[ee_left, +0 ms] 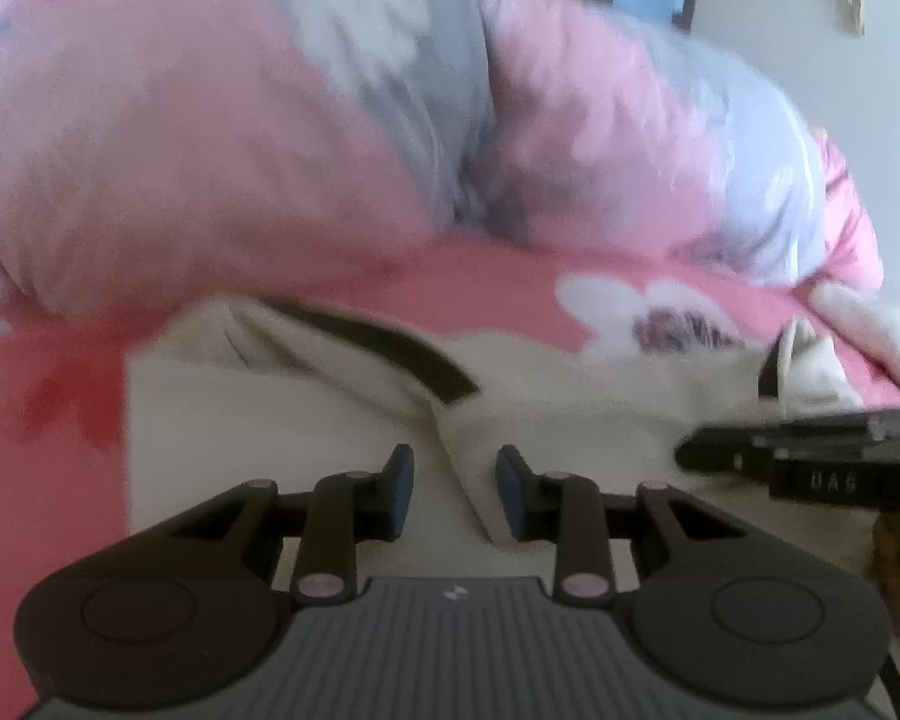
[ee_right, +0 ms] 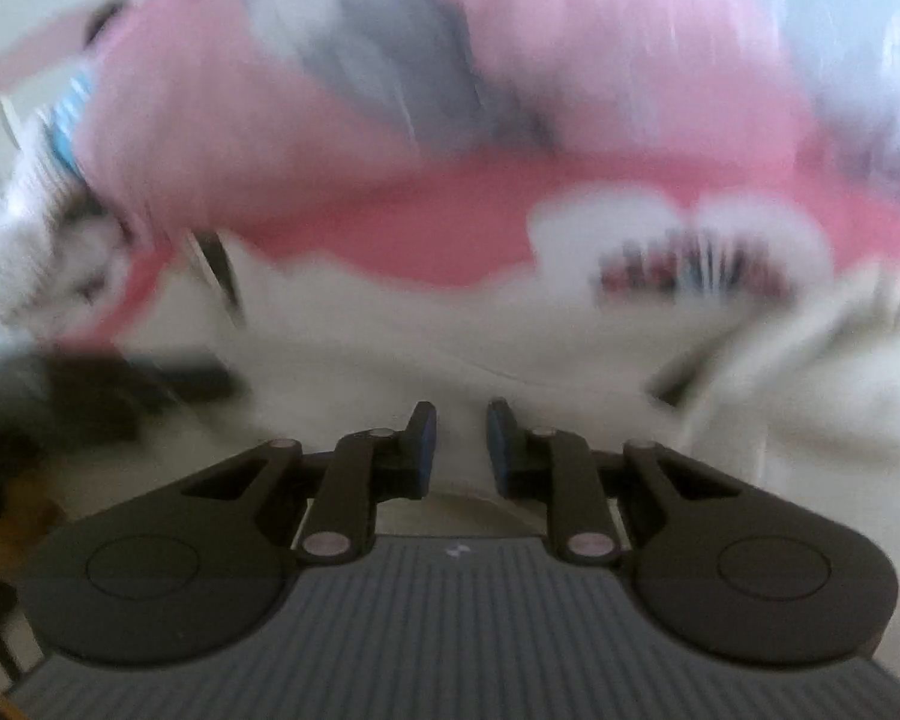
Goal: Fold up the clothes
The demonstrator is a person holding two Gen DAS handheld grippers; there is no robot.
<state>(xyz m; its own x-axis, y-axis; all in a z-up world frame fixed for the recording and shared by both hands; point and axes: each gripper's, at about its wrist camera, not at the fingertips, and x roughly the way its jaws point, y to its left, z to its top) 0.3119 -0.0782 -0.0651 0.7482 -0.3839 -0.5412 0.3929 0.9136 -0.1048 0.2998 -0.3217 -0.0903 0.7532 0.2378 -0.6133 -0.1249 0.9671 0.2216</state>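
Ahead of you a pink flowered quilt (ee_left: 240, 150) lies bunched on a pink sheet (ee_left: 480, 282); a white wall (ee_left: 810, 90) stands behind.

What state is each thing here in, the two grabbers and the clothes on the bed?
Left gripper: jaws apart, nothing between them.
Right gripper: jaws narrowly apart, nothing between them.
Cream garment: lying spread on the bed, creased, not yet folded.
Pink quilt: bunched up behind the garment.
Pink sheet: flat under the garment.

Garment (ee_left: 570, 414) on bedsheet (ee_left: 60, 420) (quilt (ee_left: 270, 150) behind)
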